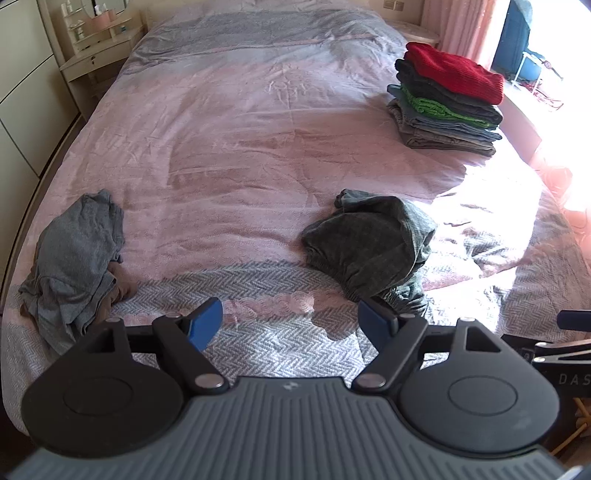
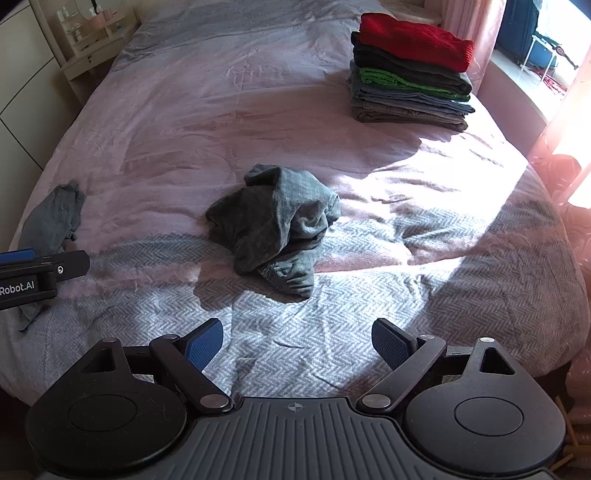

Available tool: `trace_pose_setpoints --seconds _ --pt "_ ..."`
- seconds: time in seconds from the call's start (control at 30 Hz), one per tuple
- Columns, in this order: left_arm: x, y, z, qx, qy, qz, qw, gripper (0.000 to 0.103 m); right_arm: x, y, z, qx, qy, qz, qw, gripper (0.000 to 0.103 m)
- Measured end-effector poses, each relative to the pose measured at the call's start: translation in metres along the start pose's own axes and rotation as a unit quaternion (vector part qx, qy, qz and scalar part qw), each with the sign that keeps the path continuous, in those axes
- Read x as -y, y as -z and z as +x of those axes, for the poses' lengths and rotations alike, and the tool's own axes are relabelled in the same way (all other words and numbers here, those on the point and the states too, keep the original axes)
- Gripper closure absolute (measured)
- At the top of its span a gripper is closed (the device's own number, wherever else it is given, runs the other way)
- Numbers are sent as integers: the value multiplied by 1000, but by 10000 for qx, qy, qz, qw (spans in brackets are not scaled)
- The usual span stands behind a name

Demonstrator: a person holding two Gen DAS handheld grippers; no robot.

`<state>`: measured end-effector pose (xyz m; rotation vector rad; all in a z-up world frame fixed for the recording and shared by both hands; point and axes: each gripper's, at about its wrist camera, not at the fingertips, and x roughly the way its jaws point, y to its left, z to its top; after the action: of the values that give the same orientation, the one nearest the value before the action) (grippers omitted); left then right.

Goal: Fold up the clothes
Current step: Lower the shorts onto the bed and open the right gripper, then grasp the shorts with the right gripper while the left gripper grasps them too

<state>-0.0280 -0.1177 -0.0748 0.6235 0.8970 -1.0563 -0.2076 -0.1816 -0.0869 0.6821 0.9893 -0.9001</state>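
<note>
We hold both claws wide, empty, at near bed (image 1: 258,155) edge. Dark heap (image 2: 275,225) lies just ahead of right claw (image 2: 297,345), right-ahead of left claw (image 1: 290,321). Grey heap (image 1: 74,258) far left. Right claw nearer dark heap.

bed cover (image 1: 258,122): pink with grey herringbone bands, fills most of frame | bedside shelf unit (image 1: 92,48): cream, upper left, small bottles and a pink box on it | curtain (image 1: 461,26): pink, upper right | blue suitcase (image 1: 517,37): far upper right, by the bright window | wardrobe doors (image 1: 22,92): cream, left edge
</note>
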Motion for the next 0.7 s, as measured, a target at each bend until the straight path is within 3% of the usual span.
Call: trace_pose_setpoints --seconds 0.37,0.7 --pt "51 -2 15 -33 -309 -413 9987 25 60 -23 14 29 -307 -474 9984 13" --pt "51 28 37 -507 -658 -832 9931 25 89 -15 41 -43 -456 -914 9948 13"
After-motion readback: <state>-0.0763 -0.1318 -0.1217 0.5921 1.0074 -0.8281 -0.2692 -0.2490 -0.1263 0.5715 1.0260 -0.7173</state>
